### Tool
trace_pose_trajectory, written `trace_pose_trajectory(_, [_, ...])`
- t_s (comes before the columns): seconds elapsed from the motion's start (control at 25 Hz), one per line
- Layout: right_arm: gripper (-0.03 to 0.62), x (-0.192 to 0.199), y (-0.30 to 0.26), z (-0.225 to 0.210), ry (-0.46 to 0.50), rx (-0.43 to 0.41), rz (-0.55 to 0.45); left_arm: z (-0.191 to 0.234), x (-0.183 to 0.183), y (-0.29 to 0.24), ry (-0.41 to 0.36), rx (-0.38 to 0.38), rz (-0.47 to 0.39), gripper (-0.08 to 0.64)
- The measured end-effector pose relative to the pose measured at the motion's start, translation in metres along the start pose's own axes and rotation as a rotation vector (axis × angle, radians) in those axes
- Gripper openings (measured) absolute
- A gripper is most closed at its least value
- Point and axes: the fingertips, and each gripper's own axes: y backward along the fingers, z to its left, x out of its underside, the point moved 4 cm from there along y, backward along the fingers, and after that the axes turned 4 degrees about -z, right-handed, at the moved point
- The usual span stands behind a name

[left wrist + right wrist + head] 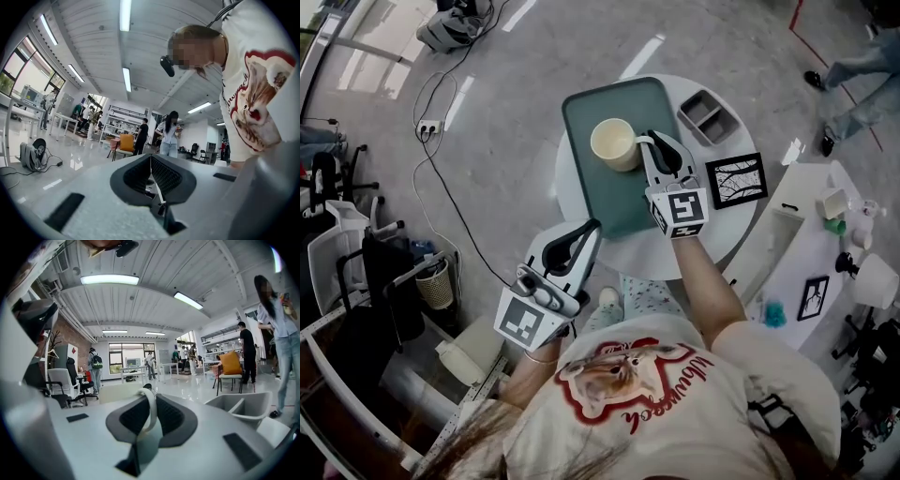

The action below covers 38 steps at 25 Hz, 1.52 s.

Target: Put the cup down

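A cream cup (pixel 614 143) stands upright over the far part of a dark green tray (pixel 609 202); whether its base touches the tray I cannot tell. My right gripper (pixel 654 142) is shut on the cup's white handle (pixel 151 408), with the cup body (pixel 119 392) just beyond the jaws in the right gripper view. My left gripper (pixel 591 228) hangs off the table's near left edge. Its jaws are pressed together with nothing between them (pixel 151 161).
The tray lies on a small round white table (pixel 727 234). A grey two-compartment bin (pixel 710 116) and a black-and-white patterned card (pixel 736 180) sit to the right of the tray. A power strip (pixel 429 126) with cables lies on the floor at left; a white side table (pixel 811 253) stands right.
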Motion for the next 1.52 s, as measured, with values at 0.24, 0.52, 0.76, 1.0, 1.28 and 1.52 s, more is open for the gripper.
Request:
trace_pose_trajectory(0.24, [0.057, 0.005, -0.002, 0.001, 0.003, -0.002, 0.015, 0.003, -0.003, 0.001, -0.009, -0.008, -0.003, 0.015])
trace_pose_trajectory(0.52, [0.057, 0.008, -0.002, 0.003, 0.015, -0.01, 0.006, 0.006, -0.004, 0.005, -0.009, -0.018, -0.006, 0.015])
trace_pose_trajectory(0.76, [0.057, 0.012, 0.002, 0.002, 0.017, -0.004, 0.011, 0.006, -0.002, 0.005, -0.002, -0.011, -0.007, 0.015])
trace_pose_trajectory(1.0, [0.057, 0.012, 0.007, 0.006, 0.027, -0.002, 0.015, 0.004, -0.003, 0.009, -0.003, -0.005, -0.004, 0.015])
trace_pose_trajectory(1.28, [0.057, 0.016, 0.016, 0.006, 0.026, 0.011, 0.011, 0.0, -0.002, 0.013, -0.003, -0.004, 0.0, 0.015])
trace_pose_trajectory(1.52, [0.057, 0.014, 0.021, 0.004, 0.029, 0.031, 0.061, -0.004, 0.0, 0.017, 0.0, -0.01, -0.01, 0.015])
